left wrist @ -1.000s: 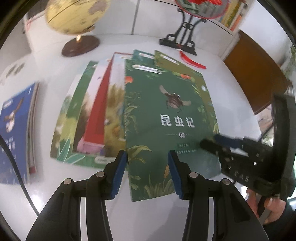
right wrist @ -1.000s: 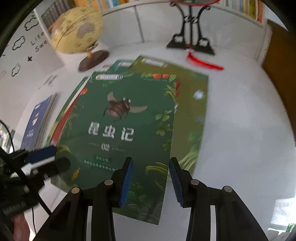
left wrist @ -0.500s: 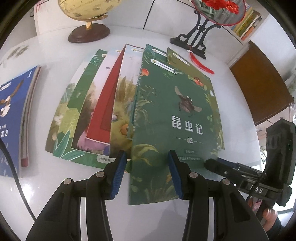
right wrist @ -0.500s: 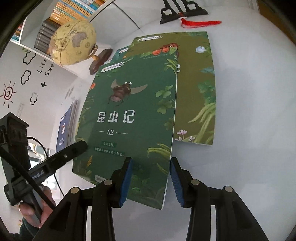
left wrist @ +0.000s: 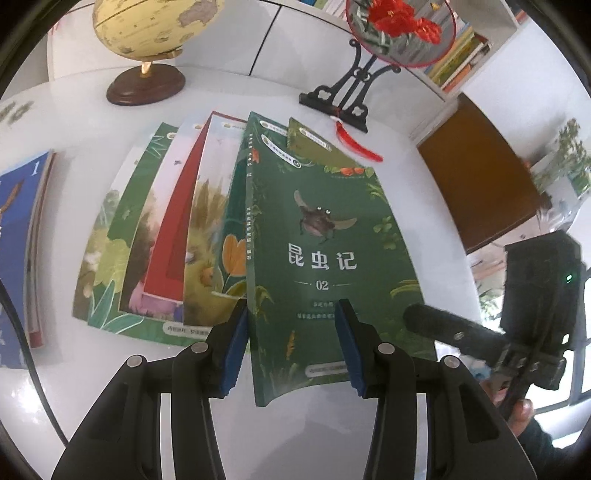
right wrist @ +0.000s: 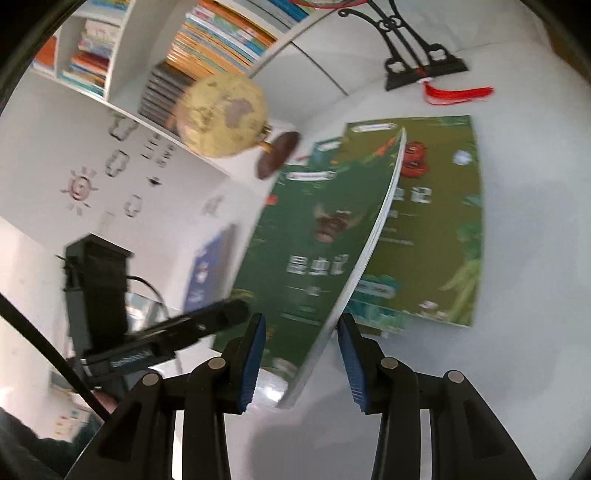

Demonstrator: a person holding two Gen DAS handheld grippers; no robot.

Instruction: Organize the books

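Observation:
A dark green book marked 02 [left wrist: 321,240] [right wrist: 314,240], with a beetle on its cover, tops a fan of several overlapping books [left wrist: 166,240]. It is tilted, its page edge raised off an olive book [right wrist: 436,221]. My left gripper [left wrist: 291,332] straddles its near spine corner; the jaws stand apart and the pads do not press. My right gripper [right wrist: 301,332] has the raised near corner between its parted jaws, with a gap at the pads. From the left wrist, one right fingertip [left wrist: 424,321] lies at the book's lower right edge.
A blue book stack [left wrist: 14,240] lies at the left on the white table [left wrist: 295,435]. A globe [left wrist: 147,33] and a black fan stand [left wrist: 343,96] with a red tassel [left wrist: 354,144] stand behind the books. A brown panel [left wrist: 476,177] is at the right, shelves [right wrist: 221,37] behind.
The green book lay flat on the pile; now its page edge is lifted and it tilts. My right gripper has rolled and swung. My left gripper's view has tipped upward a little.

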